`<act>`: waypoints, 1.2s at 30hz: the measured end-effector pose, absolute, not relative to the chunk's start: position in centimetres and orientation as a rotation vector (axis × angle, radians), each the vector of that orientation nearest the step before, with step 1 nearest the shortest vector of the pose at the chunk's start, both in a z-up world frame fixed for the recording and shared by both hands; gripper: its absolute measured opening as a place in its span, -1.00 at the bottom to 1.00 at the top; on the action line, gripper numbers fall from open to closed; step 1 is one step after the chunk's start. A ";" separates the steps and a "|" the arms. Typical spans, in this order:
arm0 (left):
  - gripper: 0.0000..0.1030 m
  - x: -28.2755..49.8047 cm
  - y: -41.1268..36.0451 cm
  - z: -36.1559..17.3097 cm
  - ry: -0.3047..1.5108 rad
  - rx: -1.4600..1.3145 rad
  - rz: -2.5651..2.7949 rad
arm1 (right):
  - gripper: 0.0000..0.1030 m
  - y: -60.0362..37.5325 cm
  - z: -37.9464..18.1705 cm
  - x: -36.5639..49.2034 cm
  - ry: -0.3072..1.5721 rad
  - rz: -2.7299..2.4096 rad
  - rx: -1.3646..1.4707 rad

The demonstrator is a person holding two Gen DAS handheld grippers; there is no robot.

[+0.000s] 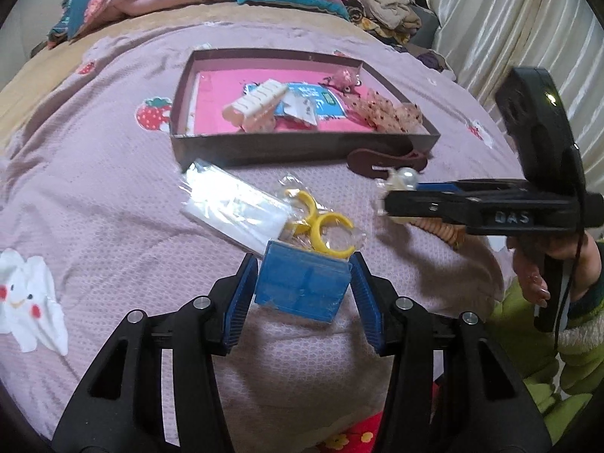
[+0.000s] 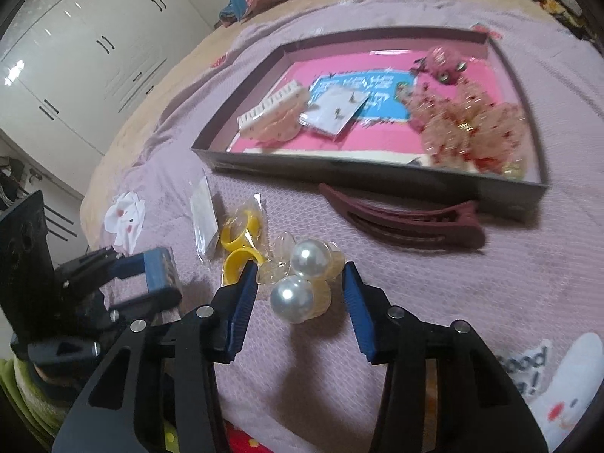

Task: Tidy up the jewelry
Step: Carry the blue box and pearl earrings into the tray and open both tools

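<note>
My left gripper (image 1: 302, 264) is shut on a small blue box (image 1: 302, 287), held just above the pink bedspread; the right wrist view shows the same box (image 2: 160, 270) at the left. My right gripper (image 2: 299, 270) has a clear packet of two large pearl ornaments (image 2: 292, 298) between its blue pads, and both pads touch it. The packet looks lifted off the bed. A dark tray (image 1: 294, 147) with a pink floor lies beyond, holding a cream claw clip (image 1: 253, 107), an earring card and a lacy bow (image 1: 389, 111).
On the bedspread in front of the tray (image 2: 339, 168) lie bagged yellow rings (image 1: 321, 222), a white clear packet (image 1: 234, 204) and a maroon hair clip (image 2: 407, 219). Folded bedding and clothes are piled at the far side. A green sleeve (image 1: 558, 339) shows at the right.
</note>
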State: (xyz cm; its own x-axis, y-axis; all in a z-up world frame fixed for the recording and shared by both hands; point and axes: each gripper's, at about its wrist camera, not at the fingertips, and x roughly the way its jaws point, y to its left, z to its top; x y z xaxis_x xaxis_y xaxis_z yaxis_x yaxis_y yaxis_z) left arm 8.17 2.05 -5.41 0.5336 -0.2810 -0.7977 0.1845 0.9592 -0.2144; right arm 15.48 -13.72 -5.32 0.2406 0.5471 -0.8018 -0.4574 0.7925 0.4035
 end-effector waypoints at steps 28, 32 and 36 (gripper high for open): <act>-0.19 12.2 -0.2 0.9 0.850 -0.036 -0.298 | -0.13 -22.4 1.5 14.4 0.909 0.523 0.124; -0.19 13.1 -0.9 1.4 0.837 -0.029 -0.312 | -0.13 -22.9 2.2 14.7 0.887 0.507 0.116; -0.19 14.2 -1.7 1.8 0.830 -0.025 -0.324 | -0.13 -23.3 2.9 15.2 0.866 0.493 0.117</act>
